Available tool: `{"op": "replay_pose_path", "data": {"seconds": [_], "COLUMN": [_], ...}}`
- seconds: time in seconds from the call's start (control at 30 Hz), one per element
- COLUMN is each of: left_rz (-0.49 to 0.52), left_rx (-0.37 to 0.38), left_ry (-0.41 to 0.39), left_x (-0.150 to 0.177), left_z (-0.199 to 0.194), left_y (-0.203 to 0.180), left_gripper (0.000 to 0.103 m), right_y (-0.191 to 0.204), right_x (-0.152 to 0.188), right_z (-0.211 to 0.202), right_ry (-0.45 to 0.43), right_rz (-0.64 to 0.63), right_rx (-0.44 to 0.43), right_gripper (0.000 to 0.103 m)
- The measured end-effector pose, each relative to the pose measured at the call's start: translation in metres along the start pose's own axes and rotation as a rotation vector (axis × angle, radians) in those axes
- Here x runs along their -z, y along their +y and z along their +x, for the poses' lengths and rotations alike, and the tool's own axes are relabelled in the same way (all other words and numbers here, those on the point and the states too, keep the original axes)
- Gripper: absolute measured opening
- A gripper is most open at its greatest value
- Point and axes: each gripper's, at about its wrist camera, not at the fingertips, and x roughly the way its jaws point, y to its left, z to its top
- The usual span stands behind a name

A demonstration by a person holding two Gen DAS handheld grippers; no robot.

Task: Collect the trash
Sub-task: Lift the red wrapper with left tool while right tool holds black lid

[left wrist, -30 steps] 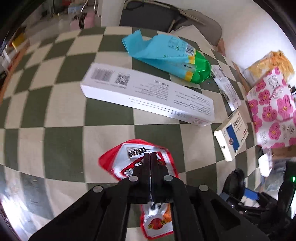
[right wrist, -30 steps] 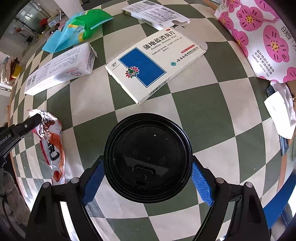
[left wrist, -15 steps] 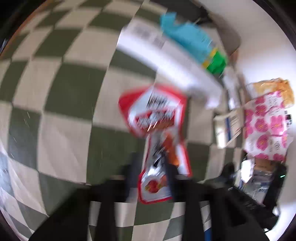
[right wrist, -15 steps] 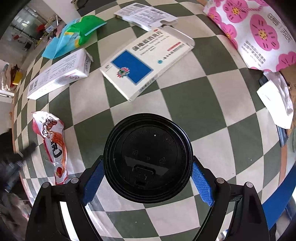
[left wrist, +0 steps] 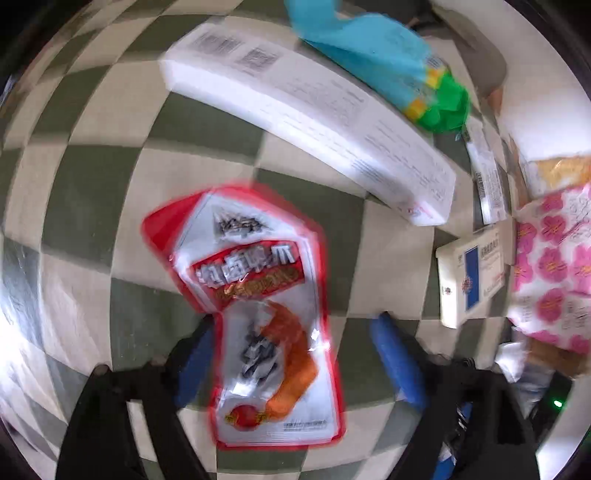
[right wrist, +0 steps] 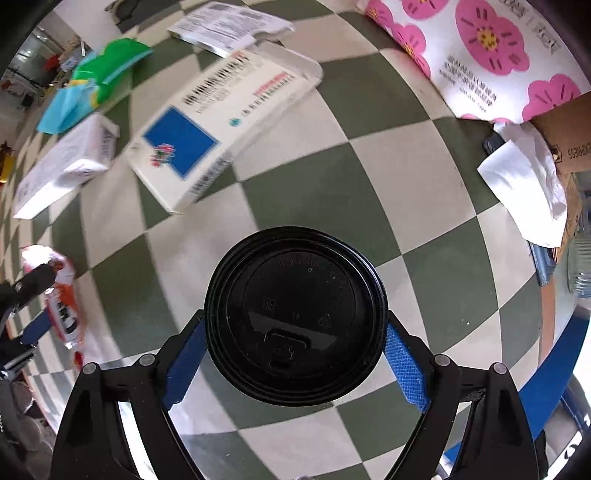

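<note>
Left claw (left wrist: 295, 354): wide open, blue pads either side of red snack wrapper (left wrist: 258, 314), wrapper lying flat on green/cream checked worktop (left wrist: 92, 192), between the fingers; can't tell if touching either pad. View blurred.

Right claw (right wrist: 293, 354): gripping black cup lid (right wrist: 295, 314) w/ cup beneath, blue pads pressed on both sides of rim, held above worktop (right wrist: 388, 177).

Beyond wrapper in left view: long white carton (left wrist: 314, 114) w/ barcode, lying diagonal; teal/green pouch (left wrist: 388, 70) behind it, far edge of worktop. To the right: white-blue medicine box (left wrist: 469, 277), just beside pink flower-print bag (left wrist: 554, 266). Thin white box (left wrist: 487, 177) between carton end and bag.

Right view: same medicine box (right wrist: 221, 125) ahead-left of lid, well apart from it; white carton (right wrist: 66, 162) left of it; teal/green pouch (right wrist: 92, 85) further back. Flat white leaflet box (right wrist: 229, 26) top centre. Flower bag (right wrist: 480, 55) top right, cardboard box (right wrist: 565, 136) next to it, crumpled white paper (right wrist: 524, 181) in front of cardboard. Snack wrapper (right wrist: 62, 299) at far left edge, left claw's finger (right wrist: 37, 280) over it.
</note>
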Motion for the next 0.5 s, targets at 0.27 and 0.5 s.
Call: {"op": "replay_pose_path", "data": {"seconds": [0.27, 0.5], "left_rz": [0.136, 0.181], "left_rx": [-0.201, -0.174], "left_ry": [-0.054, -0.053], "left_x": [0.017, 0.025], "left_z": [0.003, -0.008], "left_y": [-0.020, -0.007], "left_gripper": [0.044, 0.037], "right_y": [0.006, 0.014], "right_x": [0.001, 0.017], "right_z": [0.011, 0.004], "right_ry": [-0.025, -0.061], "right_rz": [-0.043, -0.051], "right_rx": [0.041, 0.041], "right_gripper": [0.093, 0.089]}}
